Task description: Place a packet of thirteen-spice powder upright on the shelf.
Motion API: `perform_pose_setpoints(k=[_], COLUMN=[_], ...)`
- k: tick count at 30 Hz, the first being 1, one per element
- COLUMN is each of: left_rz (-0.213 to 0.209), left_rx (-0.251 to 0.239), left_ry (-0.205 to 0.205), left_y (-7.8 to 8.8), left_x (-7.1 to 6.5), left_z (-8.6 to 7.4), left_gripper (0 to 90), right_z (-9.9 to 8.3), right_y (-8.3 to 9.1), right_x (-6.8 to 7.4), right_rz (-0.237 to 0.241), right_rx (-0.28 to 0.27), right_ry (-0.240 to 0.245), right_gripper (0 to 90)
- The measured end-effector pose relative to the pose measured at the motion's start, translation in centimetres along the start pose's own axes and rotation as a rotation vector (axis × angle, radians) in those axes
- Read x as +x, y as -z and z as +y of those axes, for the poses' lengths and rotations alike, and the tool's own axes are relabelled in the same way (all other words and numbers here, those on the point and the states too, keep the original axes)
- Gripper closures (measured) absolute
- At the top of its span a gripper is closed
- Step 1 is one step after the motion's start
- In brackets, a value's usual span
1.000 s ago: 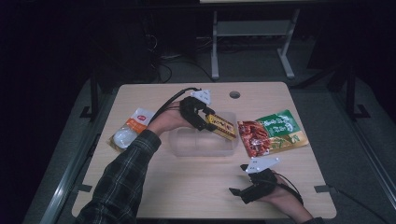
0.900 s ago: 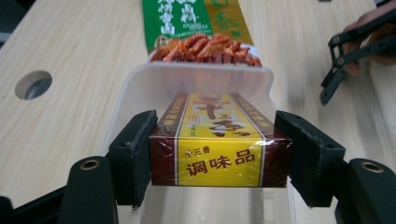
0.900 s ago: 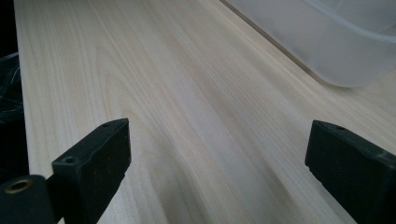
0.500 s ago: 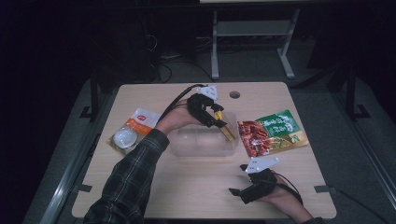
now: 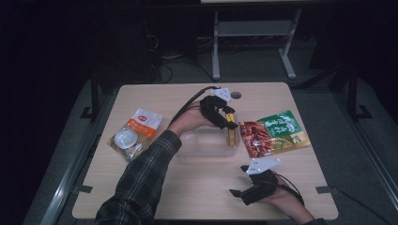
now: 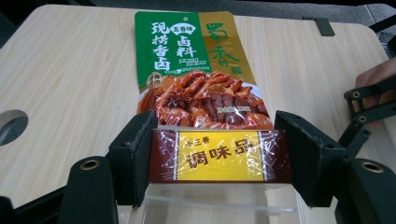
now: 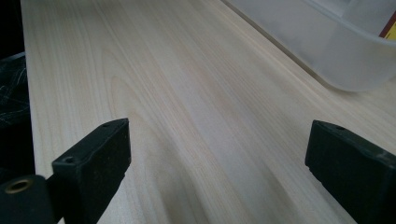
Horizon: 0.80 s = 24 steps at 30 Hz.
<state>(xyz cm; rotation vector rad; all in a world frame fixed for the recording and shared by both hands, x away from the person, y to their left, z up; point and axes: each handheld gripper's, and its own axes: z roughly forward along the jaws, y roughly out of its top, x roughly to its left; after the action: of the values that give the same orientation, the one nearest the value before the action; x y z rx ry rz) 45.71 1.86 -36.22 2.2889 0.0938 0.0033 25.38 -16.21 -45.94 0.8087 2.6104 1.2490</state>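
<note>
White-orange pouch [image 5: 135, 133] at table [image 5: 197, 197] left, lying flat.

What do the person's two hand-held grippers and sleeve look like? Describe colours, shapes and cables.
Both are black. The left hand-held gripper and the right hand-held gripper each carry a pale grey three-cornered plate and trail a black cable. Their jaws end in blocky black pads. The left arm wears a dark plaid sleeve.

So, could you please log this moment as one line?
left gripper: shut on seasoning box | over clear tub | right gripper: open, by table
</note>
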Motion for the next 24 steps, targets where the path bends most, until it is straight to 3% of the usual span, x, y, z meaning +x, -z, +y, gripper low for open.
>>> perform_pose_setpoints(k=[7,13,24], left_rz=[-0.003,-0.001,0.026], left_rx=[0.027,0.017,0.0], left_ry=[0.0,0.018,0.07], left_y=[-1.3,-1.3,1.2], left_x=[0.1,0.1,-0.6], left_z=[-0.2,-0.1,-0.5], left_gripper=[31.7,31.2,16.5], right_z=[0.0,0.0,0.0], right_y=[0.0,0.0,0.0], right_x=[0.0,0.0,0.0], right_rz=[0.001,0.001,0.003], right_rx=[-0.002,-0.001,0.002], right_ry=[0.007,0.007,0.0], right_gripper=[6.4,6.4,6.4])
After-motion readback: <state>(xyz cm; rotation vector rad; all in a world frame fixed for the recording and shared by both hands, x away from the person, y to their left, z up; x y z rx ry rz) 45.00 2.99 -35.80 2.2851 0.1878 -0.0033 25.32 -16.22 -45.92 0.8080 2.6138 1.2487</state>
